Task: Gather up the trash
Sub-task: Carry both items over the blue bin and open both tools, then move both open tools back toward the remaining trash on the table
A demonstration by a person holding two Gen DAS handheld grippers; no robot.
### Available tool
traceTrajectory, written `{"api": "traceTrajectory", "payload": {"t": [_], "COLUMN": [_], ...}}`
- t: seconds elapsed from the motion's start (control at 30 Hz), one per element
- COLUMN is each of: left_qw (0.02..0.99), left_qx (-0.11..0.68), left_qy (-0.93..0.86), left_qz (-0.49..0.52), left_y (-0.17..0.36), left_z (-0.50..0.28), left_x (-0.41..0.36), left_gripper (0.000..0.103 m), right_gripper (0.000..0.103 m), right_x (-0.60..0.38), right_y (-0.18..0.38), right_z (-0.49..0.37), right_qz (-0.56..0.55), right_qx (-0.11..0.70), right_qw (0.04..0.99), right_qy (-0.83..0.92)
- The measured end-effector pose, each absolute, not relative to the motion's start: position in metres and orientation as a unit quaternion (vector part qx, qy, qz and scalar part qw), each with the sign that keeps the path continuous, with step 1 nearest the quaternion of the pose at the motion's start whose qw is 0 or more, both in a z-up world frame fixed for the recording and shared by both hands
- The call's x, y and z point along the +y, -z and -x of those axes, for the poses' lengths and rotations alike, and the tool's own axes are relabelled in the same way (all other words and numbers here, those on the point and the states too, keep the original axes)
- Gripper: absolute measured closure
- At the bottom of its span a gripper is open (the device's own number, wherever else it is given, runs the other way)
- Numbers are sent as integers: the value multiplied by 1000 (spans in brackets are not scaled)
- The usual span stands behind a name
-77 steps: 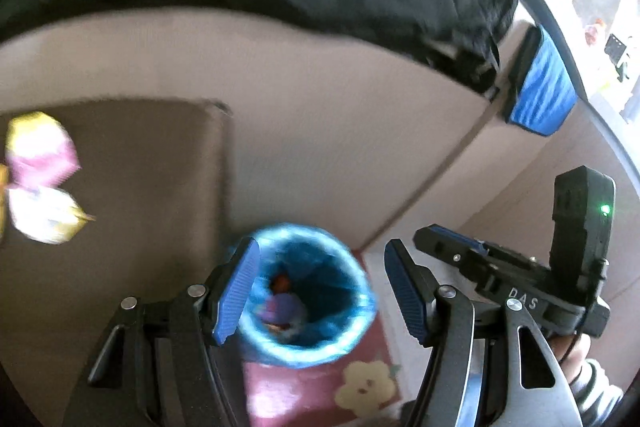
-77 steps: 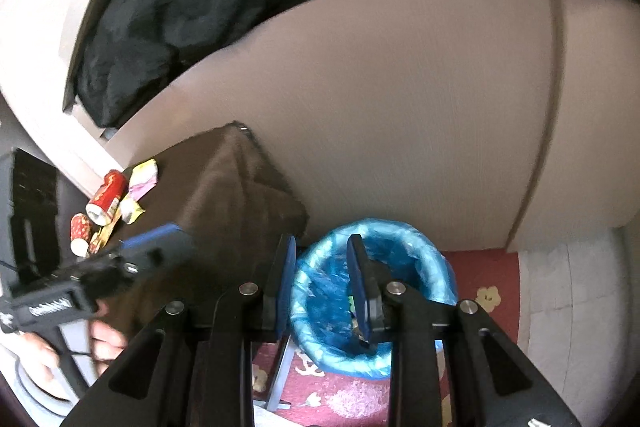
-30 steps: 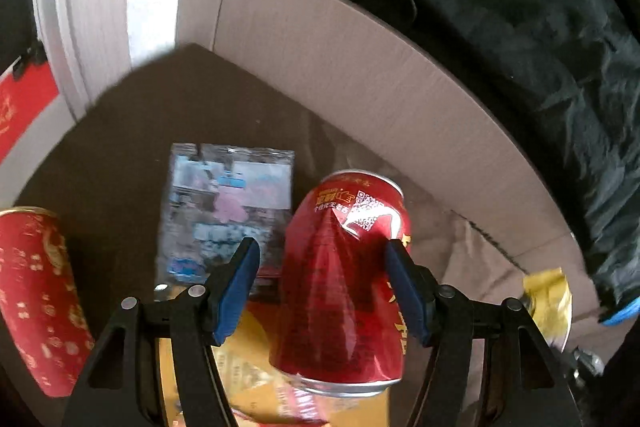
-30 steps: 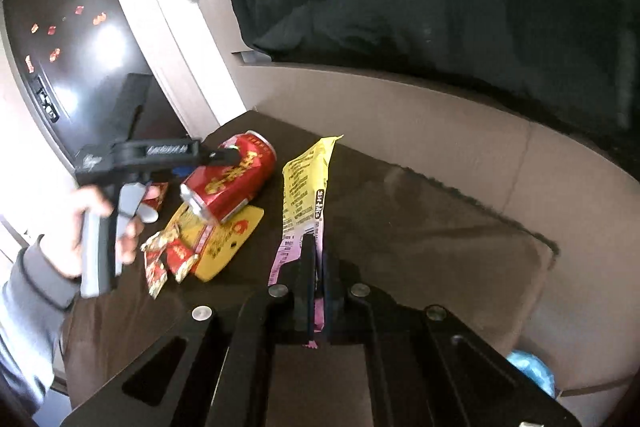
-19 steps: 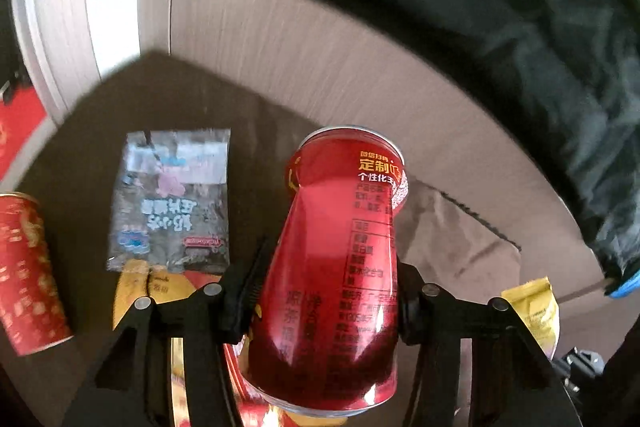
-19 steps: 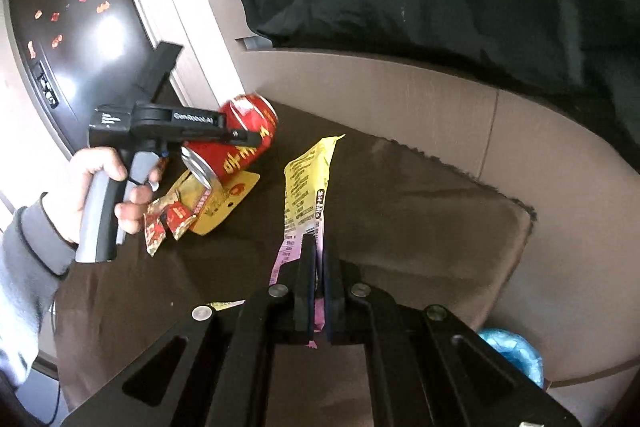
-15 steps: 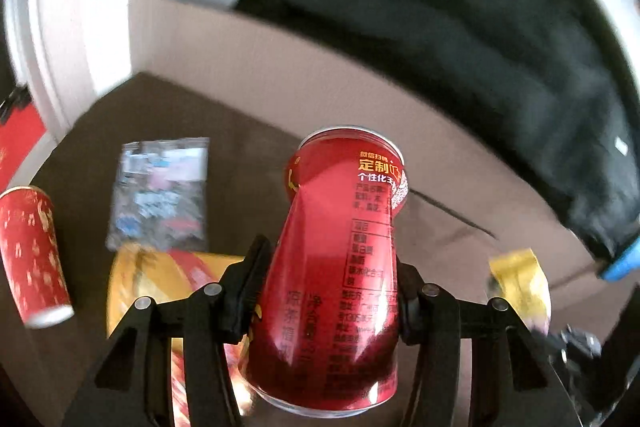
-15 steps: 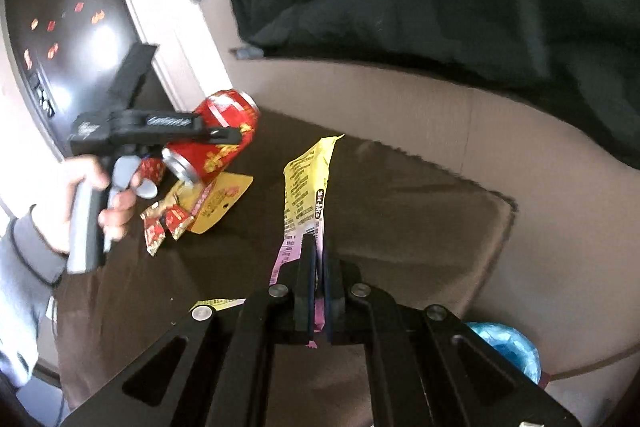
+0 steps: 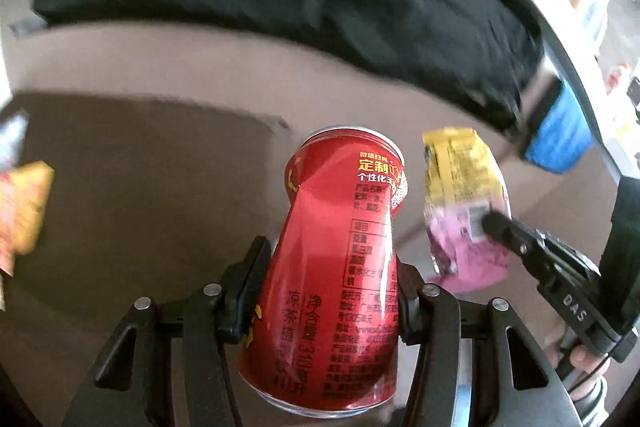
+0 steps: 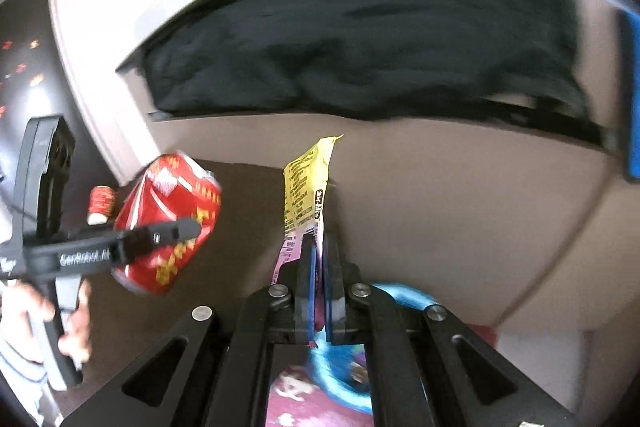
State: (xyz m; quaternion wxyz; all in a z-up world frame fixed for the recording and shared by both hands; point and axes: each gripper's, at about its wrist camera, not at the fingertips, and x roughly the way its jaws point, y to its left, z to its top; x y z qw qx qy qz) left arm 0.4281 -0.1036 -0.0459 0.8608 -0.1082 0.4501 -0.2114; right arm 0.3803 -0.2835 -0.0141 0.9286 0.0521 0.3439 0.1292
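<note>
Both tongs are matte black frames with silver screw heads; the right tongs [image 10: 318, 279] carry blue pads. At nine o'clock, the left tongs [image 10: 176, 231] show white lettering, gripped by a bare hand [image 10: 60, 319] with a grey striped cuff.

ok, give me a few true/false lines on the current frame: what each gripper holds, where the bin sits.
1. The left gripper is shut on a red can. True.
2. The right gripper is open and empty. False: it pinches a yellow and pink wrapper.
3. The blue-lined bin shows below the right gripper. True.
4. The can is green. False: it is red.
5. A black garment lies on the sofa back. True.
</note>
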Motion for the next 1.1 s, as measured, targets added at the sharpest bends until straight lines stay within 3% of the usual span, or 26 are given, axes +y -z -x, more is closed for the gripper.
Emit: {"api": "traceTrajectory", "payload": {"t": [0.33, 0.73, 0.8, 1.0, 1.1], "left_qw": [824, 795, 792, 797, 799], "left_qx": [516, 569, 577, 571, 566], "left_qy": [220, 188, 177, 170, 176], "left_qz": [85, 94, 89, 98, 99], "left_y": [115, 182, 189, 185, 177], "left_z": [-432, -454, -459, -468, -468], "left_x": [-207, -196, -197, -196, -192], "left_gripper": [49, 48, 43, 43, 43], "right_gripper": [100, 99, 96, 82, 81], "right_x": [-366, -368, -365, -370, -373], "right_y": [75, 172, 181, 199, 201], "right_z": [-357, -396, -399, -408, -407], "right_qz": [-78, -119, -128, -172, -181], "right_qx": [381, 442, 445, 453, 450], "right_qw": [919, 885, 881, 867, 867], "right_qy": [-70, -87, -98, -113, -116]}}
